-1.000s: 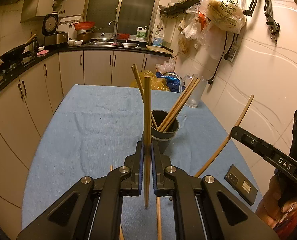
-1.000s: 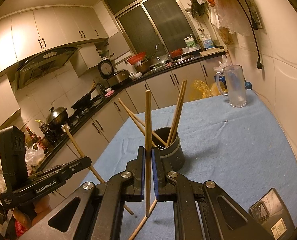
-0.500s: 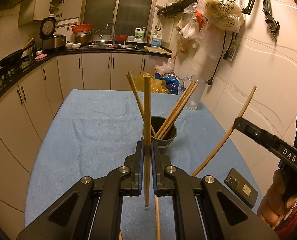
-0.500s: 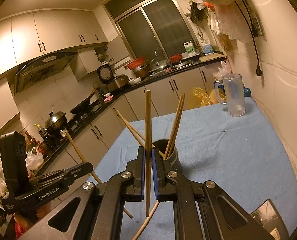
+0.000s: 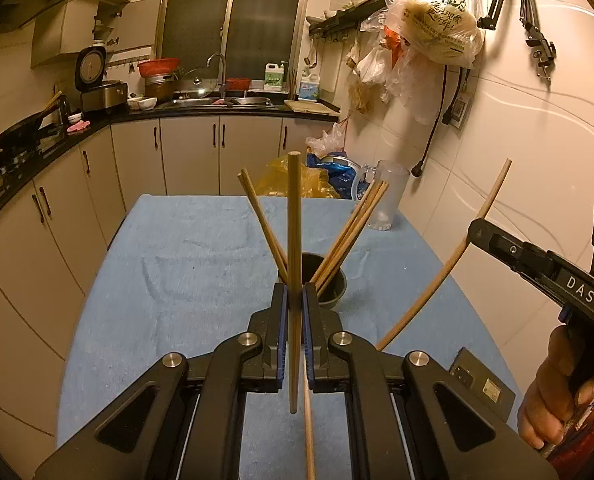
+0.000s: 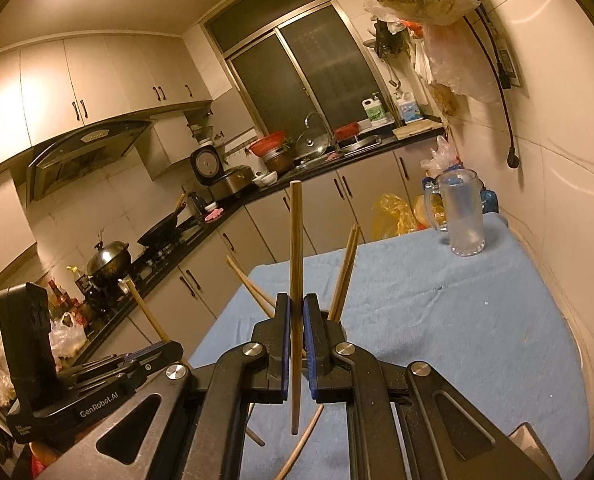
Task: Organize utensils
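In the left wrist view my left gripper (image 5: 294, 300) is shut on an upright wooden chopstick (image 5: 294, 220), just in front of a dark cup (image 5: 331, 290) that holds several chopsticks. At the right, my right gripper (image 5: 473, 231) grips a second, slanted chopstick (image 5: 449, 264). In the right wrist view the right gripper (image 6: 296, 312) is shut on its chopstick (image 6: 296, 248). The cup is almost hidden behind its fingers, with only its chopsticks (image 6: 347, 272) showing. The left gripper (image 6: 173, 350) is at lower left with its stick (image 6: 145, 312). Another chopstick (image 5: 308, 420) lies on the cloth.
The table is covered with a blue cloth (image 5: 201, 272). A glass mug (image 5: 389, 196) stands at its far right corner, and a phone (image 5: 481, 380) lies near the right edge by the tiled wall. Kitchen cabinets and a counter run along the left and the back.
Both grippers have lifted a little with their chopsticks still clamped. The cup now sits lower in both views, more hidden behind the fingers.
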The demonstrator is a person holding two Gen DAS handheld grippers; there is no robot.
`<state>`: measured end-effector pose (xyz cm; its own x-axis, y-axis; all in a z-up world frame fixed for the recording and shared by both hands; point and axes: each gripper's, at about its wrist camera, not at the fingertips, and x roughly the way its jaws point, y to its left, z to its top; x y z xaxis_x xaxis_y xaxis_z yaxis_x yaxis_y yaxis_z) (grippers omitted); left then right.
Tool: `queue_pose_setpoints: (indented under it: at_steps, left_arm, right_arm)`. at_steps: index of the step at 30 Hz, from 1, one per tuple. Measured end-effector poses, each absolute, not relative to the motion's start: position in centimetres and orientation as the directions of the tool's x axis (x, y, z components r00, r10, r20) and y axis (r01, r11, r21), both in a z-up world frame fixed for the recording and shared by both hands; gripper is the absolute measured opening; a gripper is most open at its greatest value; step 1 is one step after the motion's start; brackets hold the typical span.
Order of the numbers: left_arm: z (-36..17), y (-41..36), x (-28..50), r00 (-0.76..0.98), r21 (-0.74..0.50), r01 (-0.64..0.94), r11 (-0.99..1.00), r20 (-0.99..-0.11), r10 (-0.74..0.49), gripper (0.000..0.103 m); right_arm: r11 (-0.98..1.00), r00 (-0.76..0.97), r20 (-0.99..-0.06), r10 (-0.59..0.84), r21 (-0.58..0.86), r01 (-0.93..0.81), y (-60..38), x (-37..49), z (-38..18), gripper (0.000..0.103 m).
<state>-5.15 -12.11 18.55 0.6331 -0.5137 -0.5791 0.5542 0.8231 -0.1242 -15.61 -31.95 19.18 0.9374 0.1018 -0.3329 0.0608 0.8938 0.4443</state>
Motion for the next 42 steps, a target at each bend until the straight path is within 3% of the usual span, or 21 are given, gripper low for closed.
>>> queue_pose_setpoints:
  at_steps: [26,42]
  left_arm:
    - [25.4,-15.3,1.8,0.676,-0.2,0.55,0.811,-0.464,-0.573,0.007]
    - [17.5,-17.4,5.8,0.599,-0.227,0.533,0.815,-0.579,-0.553,0.007]
  right_arm:
    - [0.876,0.969,-0.244,0.023,0.472,0.098,-35.6,-10.3,22.7,0.008]
    - [0.873,0.908,-0.413,0.074,0.466,0.141,-34.5,-5.0,15.8,0.008]
